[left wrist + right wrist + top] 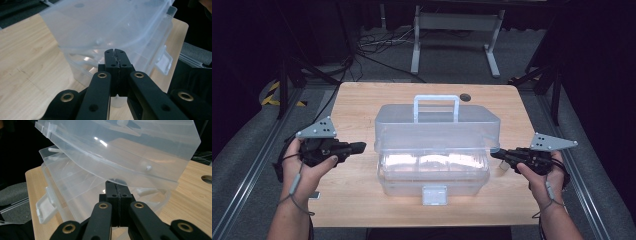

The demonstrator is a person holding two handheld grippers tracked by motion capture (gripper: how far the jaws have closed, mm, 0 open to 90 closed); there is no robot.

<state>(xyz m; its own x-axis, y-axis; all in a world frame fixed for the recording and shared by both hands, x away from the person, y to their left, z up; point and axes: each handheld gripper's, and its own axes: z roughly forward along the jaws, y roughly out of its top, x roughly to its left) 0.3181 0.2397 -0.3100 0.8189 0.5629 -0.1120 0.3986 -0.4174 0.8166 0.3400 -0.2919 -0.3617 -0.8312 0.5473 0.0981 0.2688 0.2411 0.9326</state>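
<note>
The left gripper [360, 147] has its 2 jaws pressed flat together with nothing between them, as the left gripper view [115, 51] shows plainly. It lies level in the person's left hand [304, 162], tips aimed at the left end of the clear plastic box [434, 150], just short of it and not touching in the high view. From this gripper's own camera the box wall rises right ahead of the closed tips, with the raised lid [105, 22] tilting over them.

The right gripper [495, 154] is likewise closed on nothing, its 2 jaws meeting edge to edge [116, 185]. The right hand [539, 172] holds it level, and its tips sit at the right end of the box, right at the seam where the lid overhangs the base; whether they touch the plastic I cannot tell. Ahead of these tips the lid [120, 147] stands partly lifted, slanted above the tray of the base [75, 192].

Between the 2 grippers the box stands on the wooden table [357, 100], its white handle [436, 107] on the far side and its front latch [434, 195] hanging down on the near side. Beyond the box, a dark round hole [466, 97] marks the tabletop.
</note>
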